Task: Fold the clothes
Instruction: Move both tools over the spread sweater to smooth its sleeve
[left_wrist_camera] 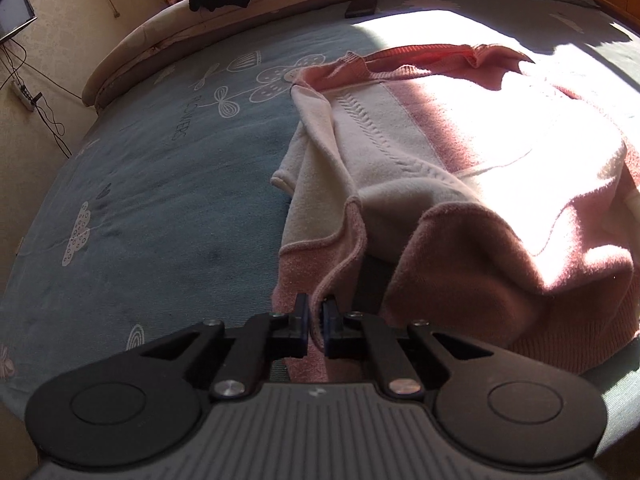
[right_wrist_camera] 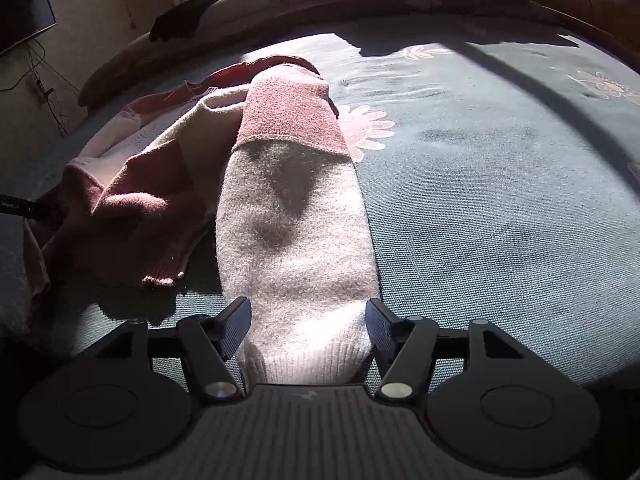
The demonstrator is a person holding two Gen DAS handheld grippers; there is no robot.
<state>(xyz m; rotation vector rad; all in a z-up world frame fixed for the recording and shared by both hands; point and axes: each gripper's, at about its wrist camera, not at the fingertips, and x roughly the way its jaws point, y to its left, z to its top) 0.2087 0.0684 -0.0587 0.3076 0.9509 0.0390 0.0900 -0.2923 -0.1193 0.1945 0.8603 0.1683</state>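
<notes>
Sweater on bed, left clamped, right loose

Pink-and-cream sweater (left_wrist_camera: 460, 168) lies crumpled mid-bed on the blue sheet (left_wrist_camera: 152, 184), well short of the far edge. Left hand-held gripper (left_wrist_camera: 316, 320) pinches the sweater's pink hem edge. Right hand-held gripper (right_wrist_camera: 308, 328) spread wide, cream sleeve (right_wrist_camera: 296, 240) between its fingers, pads not pressing it.

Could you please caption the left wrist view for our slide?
Left tongs shut on the pink and cream knitted sweater's hem, on a blue patterned bedsheet.
</notes>
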